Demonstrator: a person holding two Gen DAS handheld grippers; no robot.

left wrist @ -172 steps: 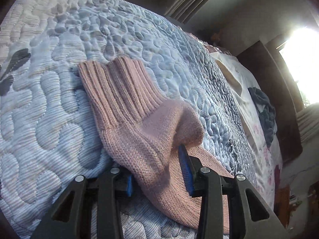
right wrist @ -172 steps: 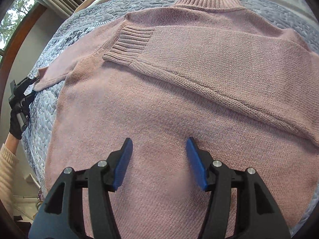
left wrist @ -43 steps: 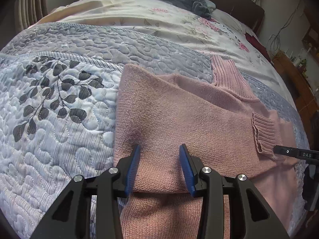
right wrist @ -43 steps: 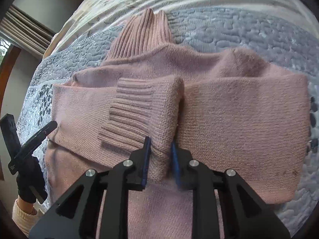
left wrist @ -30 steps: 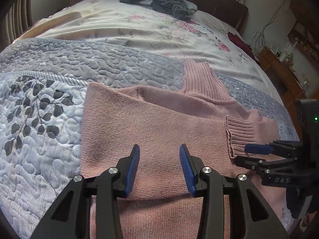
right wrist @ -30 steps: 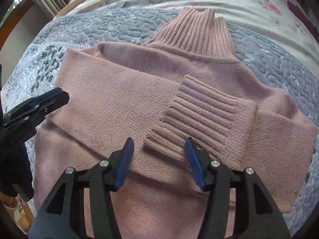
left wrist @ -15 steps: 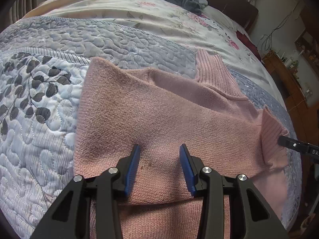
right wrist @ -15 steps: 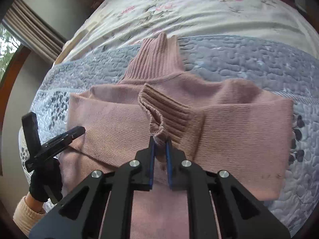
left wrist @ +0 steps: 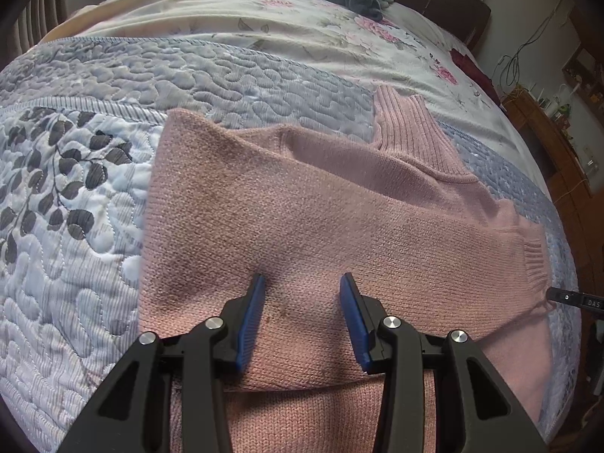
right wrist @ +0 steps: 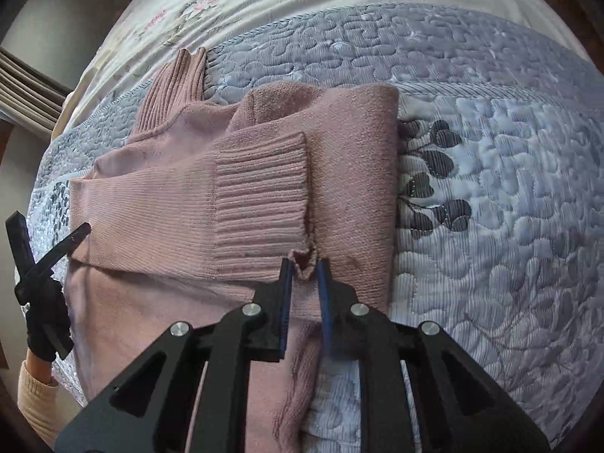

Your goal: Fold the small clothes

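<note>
A pink sweater (left wrist: 321, 234) lies flat on the quilt (left wrist: 75, 226) of a bed, both sleeves crossed over its chest, collar (left wrist: 415, 132) pointing up the bed. The right hand-held gripper (right wrist: 304, 264) pinches a small tuck of knit at the corner of the ribbed cuff (right wrist: 260, 204), its blue pads nearly together. The left hand-held gripper (left wrist: 300, 302) hovers over the folded sleeve with its jaws spread, holding nothing.

The main risk, as I judge it, sits in that thin pinch: so little yarn is caught that a pull could slip the cuff free, or drag the whole sleeve askew and undo the neat crossing. Loose knit also snags easily. With the left gripper not pinning the layers, any tug from the right may shift the sweater across the quilt.
</note>
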